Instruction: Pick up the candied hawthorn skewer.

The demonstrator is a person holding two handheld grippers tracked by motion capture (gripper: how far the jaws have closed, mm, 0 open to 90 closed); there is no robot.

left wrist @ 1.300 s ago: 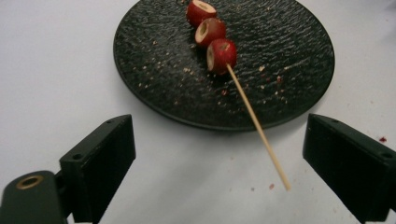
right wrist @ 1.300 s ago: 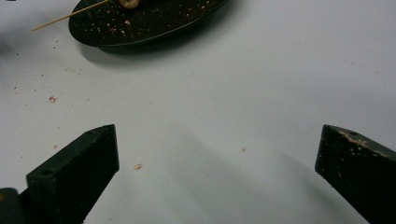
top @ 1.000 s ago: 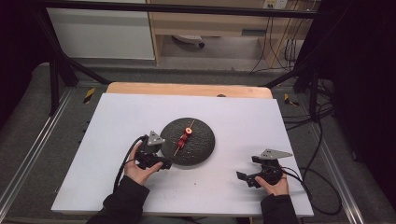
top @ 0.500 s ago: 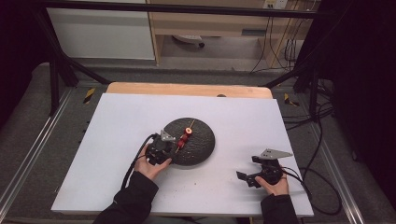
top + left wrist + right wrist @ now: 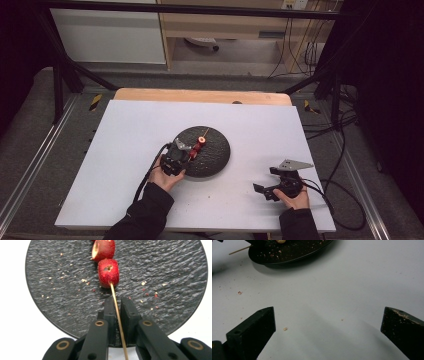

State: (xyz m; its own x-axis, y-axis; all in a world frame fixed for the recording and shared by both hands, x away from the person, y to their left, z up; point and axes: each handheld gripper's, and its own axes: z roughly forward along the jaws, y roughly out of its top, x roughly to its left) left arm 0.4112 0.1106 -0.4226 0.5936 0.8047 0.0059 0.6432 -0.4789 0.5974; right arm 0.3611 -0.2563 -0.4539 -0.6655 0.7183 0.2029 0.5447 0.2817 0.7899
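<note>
At the centre of the high view a round dark slate plate (image 5: 212, 150) lies on the white desk (image 5: 125, 135), and the left gripper (image 5: 184, 154) sits at its lower-left edge with its fingers (image 5: 130, 312) closed on a thin wooden skewer (image 5: 117, 312). In the left gripper view the skewer runs up the middle of the frame into two red fruit pieces (image 5: 108, 272) lying on the plate among scattered crumbs. The right gripper (image 5: 265, 186) rests on the desk at the lower right of the high view, well apart from the plate, its fingers (image 5: 254, 330) spread wide and empty.

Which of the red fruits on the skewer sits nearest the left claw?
The lower fruit, the whole one with a small hole on top, where the stick enters. The other fruit, beyond it, shows a pale cut face. The left claw straddles the stick.
</note>
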